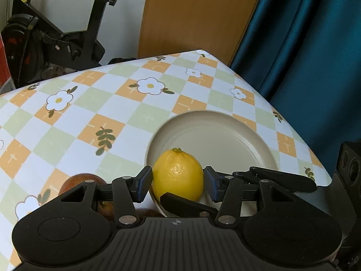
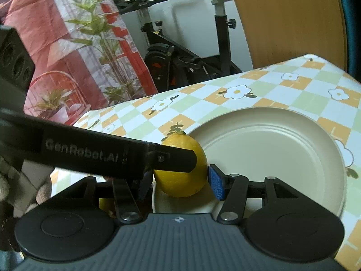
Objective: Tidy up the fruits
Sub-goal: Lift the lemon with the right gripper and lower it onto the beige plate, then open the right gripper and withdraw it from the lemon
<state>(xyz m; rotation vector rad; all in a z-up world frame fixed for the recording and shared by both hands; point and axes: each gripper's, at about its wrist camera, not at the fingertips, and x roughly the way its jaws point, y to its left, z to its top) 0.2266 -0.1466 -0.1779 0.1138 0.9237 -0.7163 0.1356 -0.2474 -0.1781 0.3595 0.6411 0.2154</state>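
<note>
Two hand-held grippers, left (image 1: 178, 181) and right (image 2: 180, 183), appear clamped crosswise on one lemon (image 1: 178, 171), low over the plate's (image 1: 214, 131) near rim. Risk: one releasing early lets the lemon roll off the rim onto the counter (image 1: 90, 113).

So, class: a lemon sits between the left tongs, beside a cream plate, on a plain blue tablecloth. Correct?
No. The tablecloth is checked orange, green and white with flowers, not plain blue; the left wrist view shows it. The lemon between the left tongs and the cream plate stand.

lemon (image 1: 178, 175): yellow, stem up | over plate (image 1: 237, 133) rim, between tongs
</note>
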